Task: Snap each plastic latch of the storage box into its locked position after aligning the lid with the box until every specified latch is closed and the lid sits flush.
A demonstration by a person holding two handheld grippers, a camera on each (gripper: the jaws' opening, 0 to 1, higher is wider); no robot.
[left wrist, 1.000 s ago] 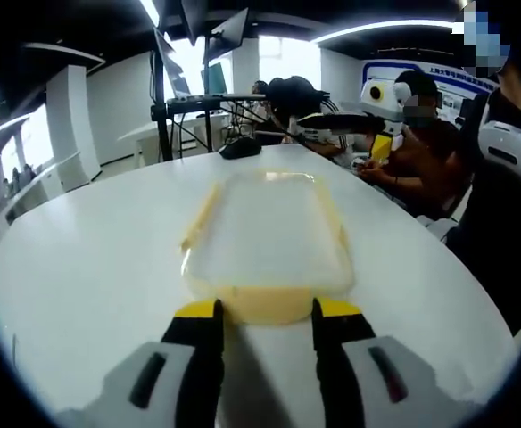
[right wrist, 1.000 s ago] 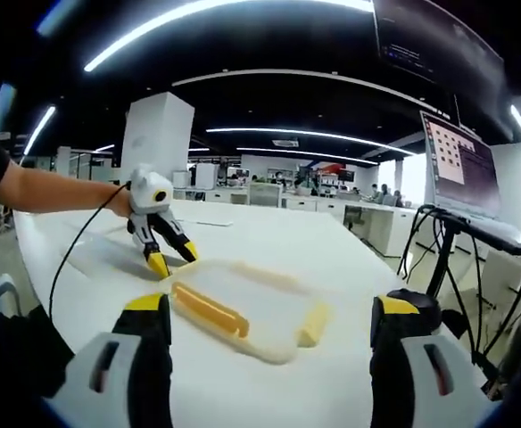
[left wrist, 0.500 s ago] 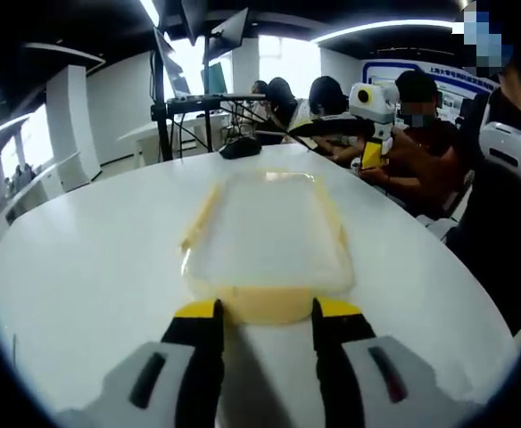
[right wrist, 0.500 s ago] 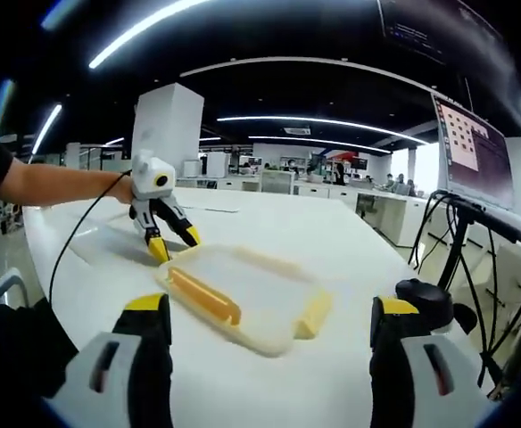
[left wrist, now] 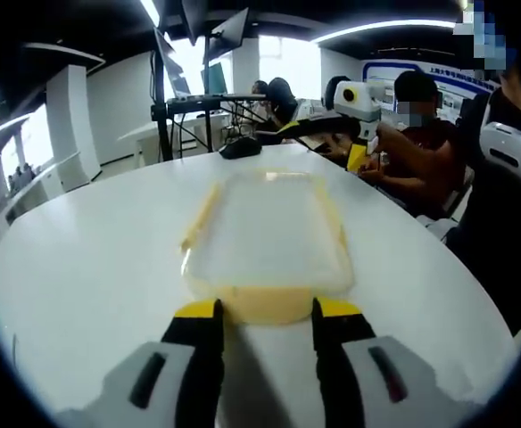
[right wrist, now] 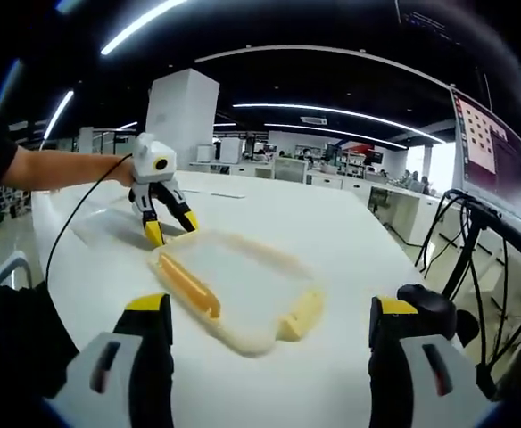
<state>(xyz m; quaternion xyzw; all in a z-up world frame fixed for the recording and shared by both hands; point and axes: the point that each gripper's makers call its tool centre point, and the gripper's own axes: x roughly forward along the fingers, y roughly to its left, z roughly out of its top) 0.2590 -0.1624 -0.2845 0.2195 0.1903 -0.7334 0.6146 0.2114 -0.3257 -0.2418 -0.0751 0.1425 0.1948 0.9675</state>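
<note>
A shallow storage box (left wrist: 265, 236) with a cloudy clear lid and yellow latches lies flat on the white table (left wrist: 91, 267). My left gripper (left wrist: 265, 312) is open, its yellow tips either side of the latch on the box's near short end (left wrist: 262, 303). In the right gripper view the box (right wrist: 243, 285) shows a long yellow latch (right wrist: 187, 283) along one side and a shorter one (right wrist: 298, 312) at its near end. My right gripper (right wrist: 271, 308) hovers above the table with its jaws wide open, holding nothing. The left gripper (right wrist: 169, 227) stands at the box's far end, held by a bare arm.
A black mouse (left wrist: 240, 147) and a laptop on a black stand (left wrist: 202, 98) sit at the table's far side, with several seated people (left wrist: 421, 152) to the right. In the right gripper view the mouse (right wrist: 430, 303) and the stand's cables (right wrist: 475, 267) are close on the right.
My right gripper has moved nearer the box, which now looks larger and more end-on in its view. The left gripper and the box have stayed still.
</note>
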